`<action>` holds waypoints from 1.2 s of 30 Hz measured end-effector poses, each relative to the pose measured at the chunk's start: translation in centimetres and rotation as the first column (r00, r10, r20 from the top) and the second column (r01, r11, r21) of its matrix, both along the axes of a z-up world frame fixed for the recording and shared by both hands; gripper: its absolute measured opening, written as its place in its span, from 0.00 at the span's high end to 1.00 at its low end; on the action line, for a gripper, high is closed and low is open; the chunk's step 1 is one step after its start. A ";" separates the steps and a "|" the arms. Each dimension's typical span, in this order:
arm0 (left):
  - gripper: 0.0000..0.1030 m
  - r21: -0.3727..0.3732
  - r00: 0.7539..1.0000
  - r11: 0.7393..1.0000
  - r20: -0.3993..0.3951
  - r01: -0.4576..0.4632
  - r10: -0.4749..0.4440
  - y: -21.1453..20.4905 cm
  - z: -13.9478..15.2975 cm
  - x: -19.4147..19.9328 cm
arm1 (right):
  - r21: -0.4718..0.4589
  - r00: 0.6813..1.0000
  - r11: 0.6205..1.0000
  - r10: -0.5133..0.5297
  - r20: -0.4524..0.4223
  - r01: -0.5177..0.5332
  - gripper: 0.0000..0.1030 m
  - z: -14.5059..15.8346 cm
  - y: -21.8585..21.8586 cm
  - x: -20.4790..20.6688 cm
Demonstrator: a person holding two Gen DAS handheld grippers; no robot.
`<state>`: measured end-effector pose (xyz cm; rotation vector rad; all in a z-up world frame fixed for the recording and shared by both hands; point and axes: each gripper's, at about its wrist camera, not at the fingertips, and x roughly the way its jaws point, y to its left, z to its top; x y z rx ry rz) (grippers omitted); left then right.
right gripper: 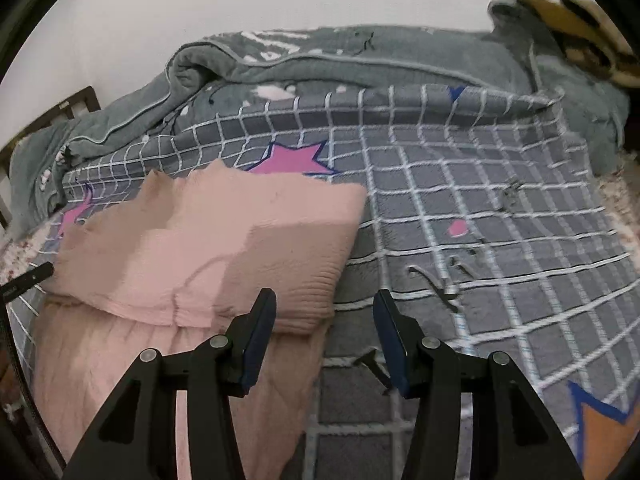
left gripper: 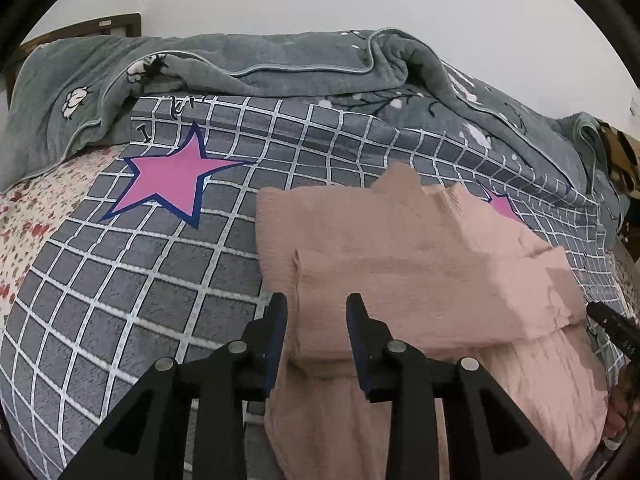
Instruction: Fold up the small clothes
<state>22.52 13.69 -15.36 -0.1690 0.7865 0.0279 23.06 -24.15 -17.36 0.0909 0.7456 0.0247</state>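
Left gripper (left gripper: 317, 304) hangs over the near left part of the pink garment (left gripper: 420, 264), jaws apart, pads off the cloth, nothing held. Right gripper (right gripper: 325, 300) straddles the garment's near right corner, jaws wider apart, also not gripping. Garment lies part-folded on the grid blanket (left gripper: 160, 292), upper layer doubled over the lower one, nearer the blanket's front edge. Pink star (left gripper: 172, 180) beyond its left side. Crumpled grey-green quilt (left gripper: 280, 64) along the blanket's far edge.
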 end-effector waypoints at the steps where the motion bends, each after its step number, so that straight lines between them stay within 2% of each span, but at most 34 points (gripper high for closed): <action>1: 0.70 -0.003 1.000 1.000 -0.002 0.002 -0.002 0.0 0.0 -0.4 | -0.015 1.000 1.000 -0.002 0.007 0.002 0.52 0.2 0.1 -0.5; 3: 0.64 -0.006 1.000 1.000 -0.003 0.012 -0.012 0.1 0.2 -1.3 | -0.038 1.000 0.999 0.003 0.015 -0.003 0.52 0.7 0.2 -1.6; 5: 0.50 -0.016 1.000 1.000 0.008 0.016 -0.016 0.3 0.6 -2.7 | -0.054 1.000 0.998 0.012 0.009 -0.012 0.52 0.9 0.3 -2.7; 6: 0.29 -0.024 1.000 1.000 0.017 0.015 -0.014 0.5 0.8 -3.3 | -0.065 1.000 0.998 0.005 0.009 -0.005 0.52 1.1 0.4 -3.3; 7: 0.22 -0.028 1.000 1.000 0.031 0.008 -0.008 0.6 1.0 -4.0 | -0.070 1.000 0.998 -0.005 0.014 0.006 0.52 1.2 0.4 -3.8; 9: 0.22 -0.028 0.998 1.000 0.065 -0.002 0.003 0.8 1.6 -5.5 | -0.056 1.000 0.998 -0.016 0.019 0.017 0.52 1.5 0.4 -5.0; 13: 0.22 -0.025 0.998 1.000 0.067 -0.018 0.020 1.0 2.0 -7.6 | -0.001 1.000 1.000 -0.006 -0.006 0.006 0.52 1.7 0.3 -6.9; 18: 0.23 -0.009 0.995 0.998 0.081 -0.057 0.058 1.3 2.0 -10.4 | 0.004 1.000 1.000 0.020 -0.023 -0.020 0.52 1.5 1.0 -9.2; 27: 0.24 -0.037 0.999 0.999 0.008 -0.034 0.035 0.6 0.3 -15.5 | 0.006 0.995 0.998 0.068 -0.073 -0.068 0.52 0.0 1.5 -13.9; 36: 0.24 -0.060 0.999 0.998 -0.052 -0.009 0.006 -1.2 -2.2 -21.6 | 0.071 0.987 0.993 0.105 -0.119 -0.097 0.52 -1.8 1.1 -19.0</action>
